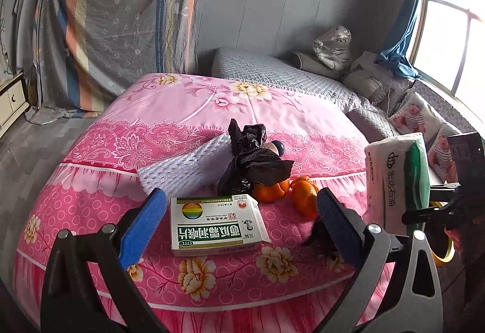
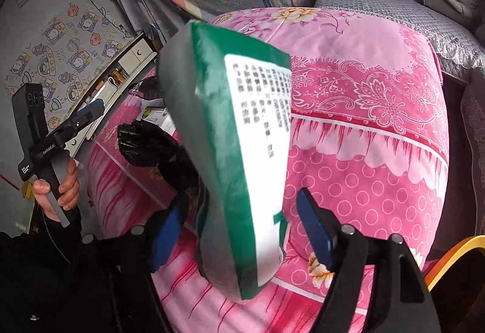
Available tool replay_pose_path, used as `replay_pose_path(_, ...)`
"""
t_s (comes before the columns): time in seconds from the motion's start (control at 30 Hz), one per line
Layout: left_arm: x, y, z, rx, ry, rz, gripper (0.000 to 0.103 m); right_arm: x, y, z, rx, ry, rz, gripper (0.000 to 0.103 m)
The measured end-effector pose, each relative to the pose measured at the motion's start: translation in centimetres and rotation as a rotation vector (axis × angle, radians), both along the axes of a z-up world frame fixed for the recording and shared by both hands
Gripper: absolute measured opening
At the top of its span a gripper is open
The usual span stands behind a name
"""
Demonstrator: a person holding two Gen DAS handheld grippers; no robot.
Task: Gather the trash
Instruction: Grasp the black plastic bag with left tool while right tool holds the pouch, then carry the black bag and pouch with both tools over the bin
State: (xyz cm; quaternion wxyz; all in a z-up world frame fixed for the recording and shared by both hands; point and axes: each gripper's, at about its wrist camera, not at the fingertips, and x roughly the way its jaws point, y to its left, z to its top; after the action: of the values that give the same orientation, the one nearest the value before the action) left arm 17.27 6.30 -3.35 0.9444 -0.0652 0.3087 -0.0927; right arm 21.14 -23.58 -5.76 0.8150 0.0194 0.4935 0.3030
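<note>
On the pink floral bed (image 1: 169, 120) lie a green-and-white medicine box (image 1: 216, 223), orange peels (image 1: 285, 192), a crumpled black plastic bag (image 1: 254, 161) and a white foam net (image 1: 185, 166). My left gripper (image 1: 239, 230) is open, its blue pads on either side of the medicine box, just above it. My right gripper (image 2: 242, 230) holds a green-and-white tissue pack (image 2: 242, 151) upright between its pads, lifted above the bed edge. The pack also shows in the left wrist view (image 1: 397, 178). The left gripper shows in the right wrist view (image 2: 88, 114).
A grey quilted mattress (image 1: 272, 69) with pillows lies behind the bed by the window. A cabinet (image 1: 12, 99) stands at left. A yellow tape roll (image 1: 442, 254) is at right. A striped sheet (image 1: 121, 14) hangs on the back wall.
</note>
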Motion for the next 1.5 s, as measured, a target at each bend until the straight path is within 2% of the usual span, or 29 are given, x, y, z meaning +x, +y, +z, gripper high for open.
replay_pose_path(0.07, 0.1, -0.5, -0.1, 0.004, 0.004, -0.015, 0.095, 0.2, 0.4, -0.6, -0.012, 0.001, -0.012, 0.054)
replay_pose_path(0.1, 0.2, -0.8, -0.2, 0.006, 0.006, -0.029, 0.095, 0.4, 0.6, -1.0, -0.009, 0.003, -0.021, 0.035)
replay_pose_path(0.13, 0.2, -1.3, -0.3, 0.01, 0.01, -0.045, 0.095, 0.9, 0.9, -1.3, -0.005, 0.01, -0.025, 0.025)
replay_pose_path(0.2, -0.1, -2.3, -0.5, 0.022, 0.013, -0.076, 0.095, 1.9, 1.3, -1.6, 0.024, 0.025, -0.032, 0.019)
replay_pose_path(0.3, -0.9, -3.5, -0.7, 0.06, 0.008, -0.119, 0.095, 2.4, 1.8, -0.9, 0.044, 0.006, -0.014, 0.018)
replay_pose_path(0.43, -1.7, -6.0, -1.7, 0.211, 0.014, -0.221, 0.095, 1.8, 0.6, 1.1, 0.171, -0.003, 0.001, 0.018)
replay_pose_path(0.5, -1.6, -7.6, -2.4, 0.294, 0.017, -0.268, 0.094, 1.5, -1.1, 2.1, 0.233, -0.01, -0.03, 0.018)
replay_pose_path(0.6, -0.4, -9.6, -3.4, 0.369, 0.038, -0.35, 0.094, 0.8, -4.1, 3.2, 0.305, -0.014, -0.093, 0.018)
replay_pose_path(0.7, 1.6, -10.7, -4.5, 0.404, 0.103, -0.402, 0.08, -0.7, -6.7, 3.9, 0.328, -0.033, -0.139, 0.018)
replay_pose_path(0.8, 3.1, -11.1, -5.4, 0.425, 0.15, -0.414, 0.076, -2.4, -9.2, 4.2, 0.364, -0.039, -0.179, 0.018)
replay_pose_path(0.9, 3.9, -11.6, -6.2, 0.444, 0.195, -0.417, 0.057, -4.0, -10.9, 4.4, 0.375, -0.061, -0.221, 0.018)
replay_pose_path(1.03, 4.1, -11.8, -6.4, 0.447, 0.216, -0.431, 0.033, -5.4, -12.2, 4.7, 0.428, -0.07, -0.241, 0.018)
replay_pose_path(1.1, 3.3, -11.5, -5.3, 0.421, 0.196, -0.435, 0.028, -6.2, -12.6, 4.8, 0.453, -0.081, -0.248, 0.018)
replay_pose_path(1.23, 0.2, -10.6, -1.4, 0.322, 0.102, -0.454, 0.028, -8.0, -13.4, 5.9, 0.484, -0.114, -0.251, 0.018)
replay_pose_path(1.33, -2.3, -9.9, 1.6, 0.267, 0.008, -0.434, 0.028, -9.0, -13.8, 6.5, 0.509, -0.126, -0.259, 0.018)
replay_pose_path(1.5, -5.1, -10.9, 5.3, 0.218, -0.113, -0.385, 0.028, -10.6, -14.2, 6.7, 0.532, -0.137, -0.275, 0.018)
